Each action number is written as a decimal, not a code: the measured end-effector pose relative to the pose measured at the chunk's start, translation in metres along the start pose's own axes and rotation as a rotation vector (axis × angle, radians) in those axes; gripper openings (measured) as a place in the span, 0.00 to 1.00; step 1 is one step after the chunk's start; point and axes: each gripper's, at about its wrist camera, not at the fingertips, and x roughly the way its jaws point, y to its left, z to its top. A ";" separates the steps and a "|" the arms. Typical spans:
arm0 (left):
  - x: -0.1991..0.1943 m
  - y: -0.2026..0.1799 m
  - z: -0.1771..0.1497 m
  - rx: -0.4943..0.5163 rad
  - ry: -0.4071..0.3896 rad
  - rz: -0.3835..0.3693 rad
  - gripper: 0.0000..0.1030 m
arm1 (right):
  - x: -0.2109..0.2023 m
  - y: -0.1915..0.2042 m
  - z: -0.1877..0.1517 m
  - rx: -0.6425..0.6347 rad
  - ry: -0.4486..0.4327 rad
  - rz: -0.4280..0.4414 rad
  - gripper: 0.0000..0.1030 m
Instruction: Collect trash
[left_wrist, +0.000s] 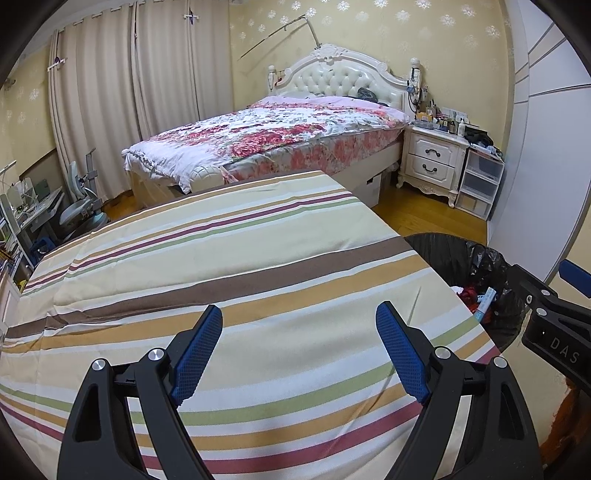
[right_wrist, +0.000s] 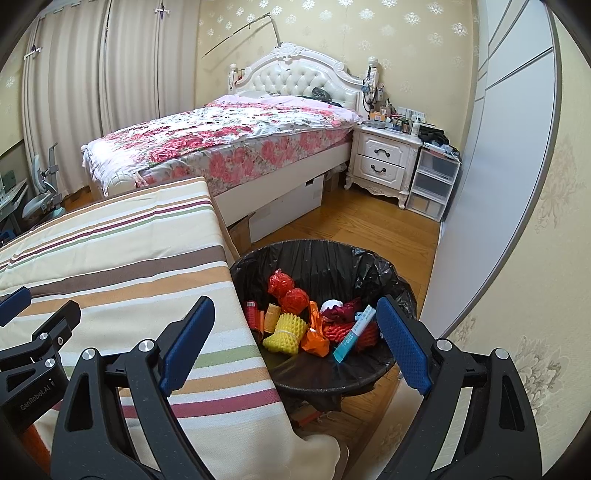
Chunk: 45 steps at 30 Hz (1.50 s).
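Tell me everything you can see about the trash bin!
The trash bin is round and lined with a crinkly black plastic bag folded over its rim. It stands upright on the wooden floor, close beside the striped cloth. Inside lie red wrappers, a yellow foam net, orange wrapping and a blue-and-white packet. Neither gripper touches it.

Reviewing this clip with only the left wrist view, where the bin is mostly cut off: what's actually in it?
Observer: The trash bin, lined with a black bag, holds a yellow foam net, red foam nets and orange wrappers.
Operator: Anything else?
Observer: A white-and-blue tube leans against its right side.
Operator: Is the right gripper carrying anything?
Observer: No, the right gripper hangs over the bin's near rim, jaws wide and empty.
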 end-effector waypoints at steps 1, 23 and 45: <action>0.000 0.000 0.000 0.001 0.000 0.000 0.80 | 0.000 0.000 0.000 0.000 0.000 0.000 0.85; 0.000 0.000 -0.001 0.004 0.003 -0.002 0.80 | 0.000 0.001 0.000 0.000 0.003 0.000 0.85; 0.000 -0.004 -0.005 -0.005 -0.004 0.001 0.80 | -0.001 0.003 0.000 -0.003 0.006 0.001 0.85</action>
